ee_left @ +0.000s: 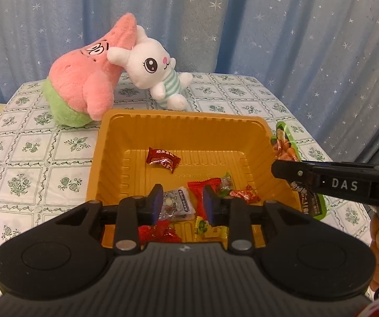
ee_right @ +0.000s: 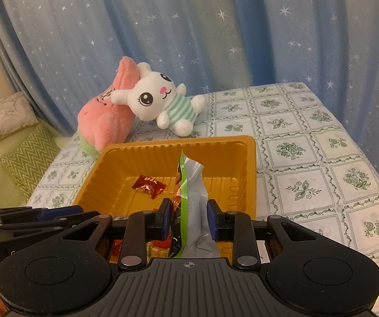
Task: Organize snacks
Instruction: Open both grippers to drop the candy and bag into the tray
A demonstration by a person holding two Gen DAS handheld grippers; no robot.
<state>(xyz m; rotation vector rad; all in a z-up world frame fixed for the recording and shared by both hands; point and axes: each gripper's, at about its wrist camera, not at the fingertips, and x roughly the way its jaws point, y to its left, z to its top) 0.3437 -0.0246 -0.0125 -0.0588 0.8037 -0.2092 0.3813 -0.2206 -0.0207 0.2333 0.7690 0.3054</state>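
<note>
Right tool clamps the green snack packet — left tool parted, holding nothing.

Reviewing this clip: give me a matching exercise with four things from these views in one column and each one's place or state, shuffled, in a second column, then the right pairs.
Things:
1. green snack packet
2. dark red candy
3. white bunny plush
4. left gripper

Places or states:
A. lies alone toward the back of the orange tray's floor
B. open, holding nothing, over the tray's near end
C. leans on the pink star plush behind the tray
D. gripped on edge between the right gripper's fingers

Pairs: 1-D, 2-A, 3-C, 4-B
</note>
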